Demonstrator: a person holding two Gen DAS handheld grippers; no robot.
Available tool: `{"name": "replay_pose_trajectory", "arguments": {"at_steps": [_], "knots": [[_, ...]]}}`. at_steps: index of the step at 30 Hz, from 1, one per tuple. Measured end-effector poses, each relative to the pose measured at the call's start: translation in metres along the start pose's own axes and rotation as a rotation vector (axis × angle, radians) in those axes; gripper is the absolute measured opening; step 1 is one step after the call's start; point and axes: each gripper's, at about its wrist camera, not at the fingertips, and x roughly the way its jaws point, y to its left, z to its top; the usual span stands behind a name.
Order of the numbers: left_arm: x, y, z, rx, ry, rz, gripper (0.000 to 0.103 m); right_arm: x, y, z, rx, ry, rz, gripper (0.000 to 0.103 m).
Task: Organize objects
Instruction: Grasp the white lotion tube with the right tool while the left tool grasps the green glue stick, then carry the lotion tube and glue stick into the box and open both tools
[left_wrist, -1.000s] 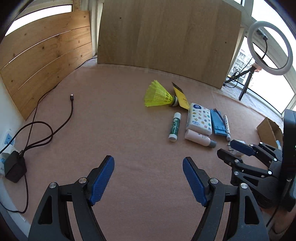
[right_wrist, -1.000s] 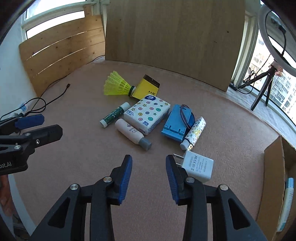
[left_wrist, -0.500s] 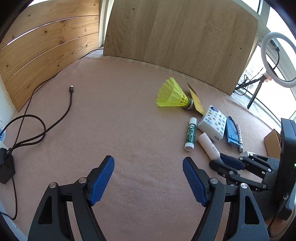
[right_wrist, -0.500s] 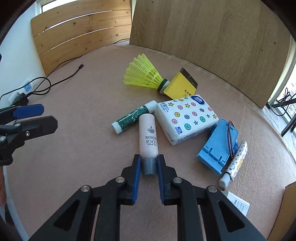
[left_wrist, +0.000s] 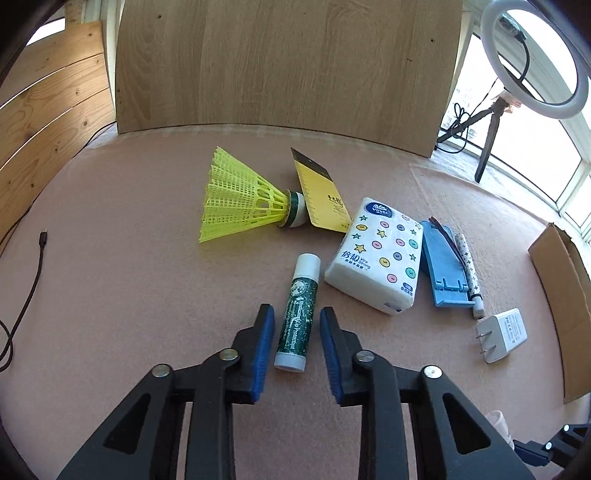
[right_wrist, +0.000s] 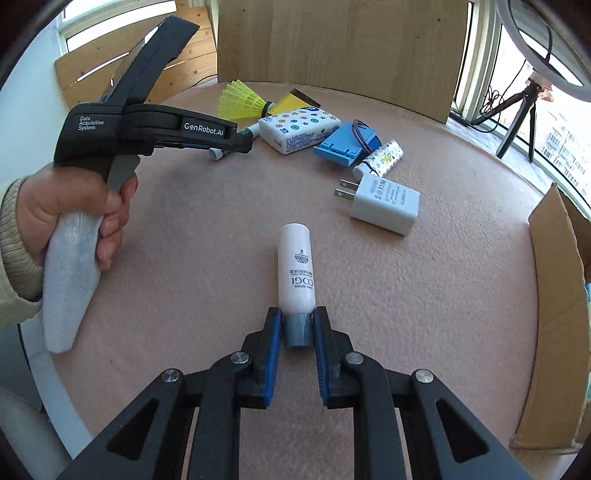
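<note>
**Both grippers at a tube on the pink mat**

On the far left of the left wrist view, a thin black cable (left_wrist: 33, 266) trails over the pink felt mat (left_wrist: 129, 295). Towards the middle, a yellow plastic shuttlecock (left_wrist: 240, 201) lies on its side, its white cork tip touching a yellow card with a black top edge (left_wrist: 325, 199).

Nearer the camera lies a green lip-balm tube with white ends (left_wrist: 297, 314). The left gripper (left_wrist: 296, 312) straddles its lower half. Its jaws have just been closing with the tube between them, and the blue pads stand just beside it. A thin strip of mat shows on either side, so they are not yet pressing on it.

To the right come:
- a white tissue pack printed with stars and coloured dots (left_wrist: 376, 258)
- a blue plastic stand (left_wrist: 445, 266) just beside the pack
- a slim white patterned tube (left_wrist: 467, 266) against the stand's right edge
- a white wall charger with two prongs (left_wrist: 504, 334), lying apart and nearer the camera
- a brown cardboard box (left_wrist: 561, 295) at the right edge of the mat

In the right wrist view, a hand (right_wrist: 70, 206) on the left grips the left gripper's white-wrapped handle. In the centre, the right gripper (right_wrist: 298, 314) is clamped on the grey cap of a pale pink cream tube (right_wrist: 295, 266). The tube points away from the camera. Whether it rests on the mat or hangs just above it cannot be told.
</note>
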Motion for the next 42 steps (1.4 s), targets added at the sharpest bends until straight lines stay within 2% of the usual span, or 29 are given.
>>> {"name": "replay_pose_trajectory", "arguments": {"at_steps": [3,7,15,17,23,33,36,42], "knots": [[0.0,-0.002,0.0,0.011,0.0,-0.004,0.016,-0.002,-0.003,-0.003,0.011,-0.005,-0.004,0.016],[-0.014,-0.003,-0.017,0.027,0.008,0.005,0.016,-0.003,-0.002,-0.004,0.026,-0.016,-0.009,0.015],[-0.073,-0.013,-0.076,-0.006,0.02,-0.033,0.016,-0.013,-0.004,-0.001,0.114,-0.089,-0.004,0.015],[-0.089,-0.019,-0.082,-0.001,0.012,-0.046,0.016,-0.02,-0.003,0.001,0.127,-0.104,0.0,0.013],[-0.133,-0.038,-0.084,0.018,-0.049,-0.074,0.016,-0.052,0.004,0.007,0.118,-0.171,-0.004,0.013],[-0.205,-0.072,-0.073,-0.017,-0.184,-0.025,0.016,-0.112,-0.001,0.012,0.023,-0.308,0.02,0.013],[-0.223,-0.081,-0.07,-0.032,-0.202,-0.029,0.016,-0.123,-0.005,0.014,-0.001,-0.313,0.017,0.013],[-0.239,-0.085,-0.062,0.007,-0.228,-0.045,0.016,-0.141,-0.006,0.018,0.035,-0.367,-0.008,0.013]]}}
